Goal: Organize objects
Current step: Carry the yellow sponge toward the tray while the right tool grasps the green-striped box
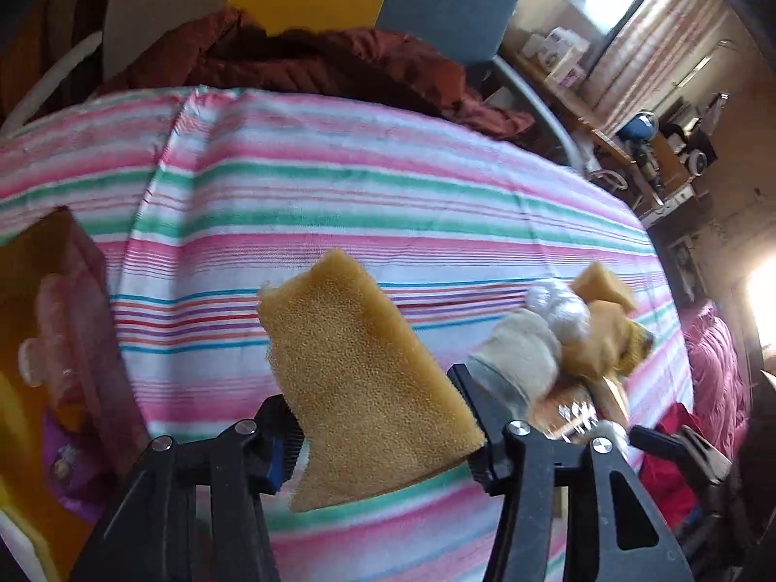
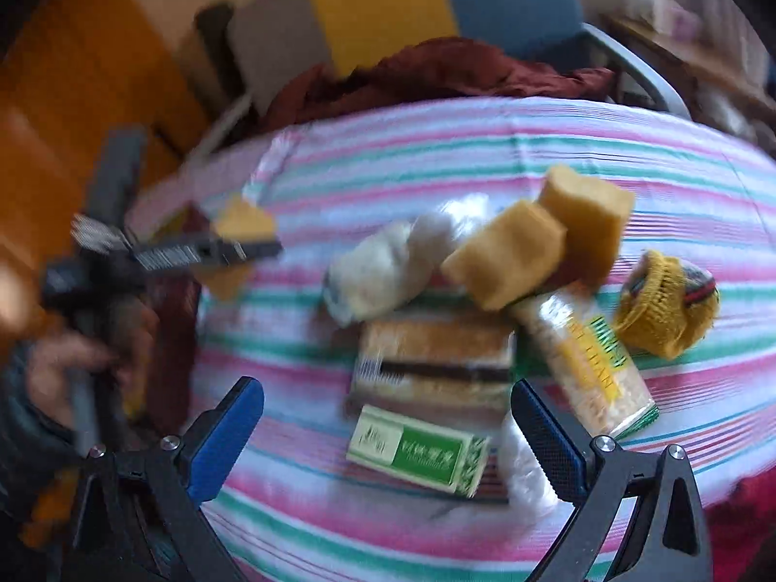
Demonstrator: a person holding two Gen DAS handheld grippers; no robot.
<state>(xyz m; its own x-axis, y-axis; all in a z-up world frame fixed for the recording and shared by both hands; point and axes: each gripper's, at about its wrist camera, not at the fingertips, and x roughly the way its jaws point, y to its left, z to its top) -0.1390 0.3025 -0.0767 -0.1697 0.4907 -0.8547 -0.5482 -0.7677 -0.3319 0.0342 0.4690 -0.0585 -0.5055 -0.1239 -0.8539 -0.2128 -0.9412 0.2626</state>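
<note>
Left hand-held gripper point(image 1: 383, 429): jaws pinching one yellow foam sponge point(image 1: 359, 383), lifted clear above the striped cloth point(image 1: 339, 194) on the tabletop. No earlier view, so only the grip is noted.

Right hand-held gripper point(image 2: 388, 431): jaws spread, nothing between the blue pads point(image 2: 223, 436); it hangs over the pile.

Pile, taken from the green-and-white box point(image 2: 422, 451) as landmark:
- 1 tan packet with a dark stripe point(image 2: 436, 363), just behind the box, touching it.
- 2 more yellow sponges point(image 2: 504, 252) farther behind, leaning on each other.
- 1 whitish cloth bundle point(image 2: 378, 271) behind and left.
- 1 clear packet with green-yellow label point(image 2: 587, 363) to the right.
- 1 mustard knitted item point(image 2: 669, 305) far right.

View blurred; labels unreadable.

Orange-pink box point(image 1: 63, 320) at the cloth's left edge.
</note>
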